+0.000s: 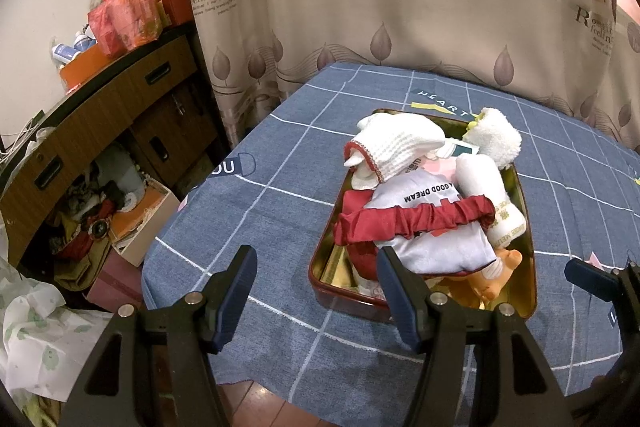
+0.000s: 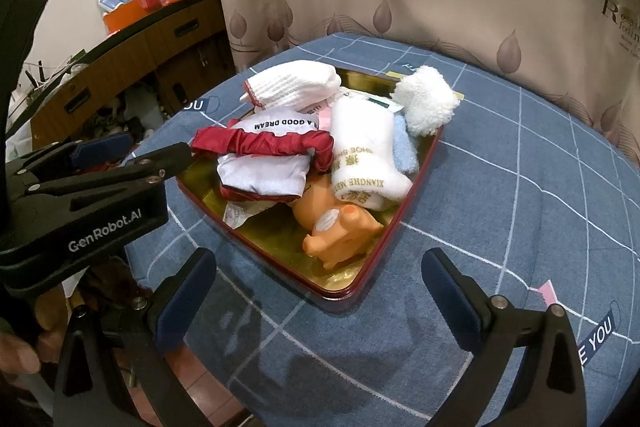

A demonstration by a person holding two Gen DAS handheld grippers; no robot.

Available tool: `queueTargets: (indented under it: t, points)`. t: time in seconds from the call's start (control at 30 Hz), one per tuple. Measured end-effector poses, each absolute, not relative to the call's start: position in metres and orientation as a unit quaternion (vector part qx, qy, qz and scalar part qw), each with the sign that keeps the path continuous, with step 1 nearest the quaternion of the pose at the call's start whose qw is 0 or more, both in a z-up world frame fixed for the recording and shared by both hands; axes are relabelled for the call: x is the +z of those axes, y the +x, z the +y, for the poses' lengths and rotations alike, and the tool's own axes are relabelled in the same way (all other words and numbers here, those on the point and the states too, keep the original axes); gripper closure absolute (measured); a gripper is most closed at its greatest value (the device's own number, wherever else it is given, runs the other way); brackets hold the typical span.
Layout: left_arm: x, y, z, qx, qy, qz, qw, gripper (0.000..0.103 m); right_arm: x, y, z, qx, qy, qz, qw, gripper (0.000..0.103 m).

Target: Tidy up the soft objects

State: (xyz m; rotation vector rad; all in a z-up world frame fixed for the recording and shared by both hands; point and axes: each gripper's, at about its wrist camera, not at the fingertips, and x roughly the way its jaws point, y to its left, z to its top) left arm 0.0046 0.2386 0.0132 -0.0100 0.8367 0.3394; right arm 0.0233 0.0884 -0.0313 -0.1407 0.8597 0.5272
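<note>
Inside glossy tin (image 2: 416, 179): fluffy towel (image 2: 428, 99).

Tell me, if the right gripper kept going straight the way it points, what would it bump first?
Probably the orange toy pig at the near end of the red tin tray; the open right gripper might clip the tray's rim first, as depth is unclear.

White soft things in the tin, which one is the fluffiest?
The fluffy white rolled towel at the tin's far corner, leaning on the rim. The white knitted glove is ribbed, and the white printed cloth roll looks smooth.
</note>
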Motion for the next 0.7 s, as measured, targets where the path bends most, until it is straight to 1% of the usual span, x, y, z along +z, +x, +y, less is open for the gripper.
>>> queueTargets:
  t: [0.7]
  points:
    - [0.014, 0.0053, 0.2376, 0.163, -0.008, 0.401, 0.901, 0.039, -0.0346, 0.0226, 0.0883, 0.254, -0.066, 0.416, 0.87, 0.001]
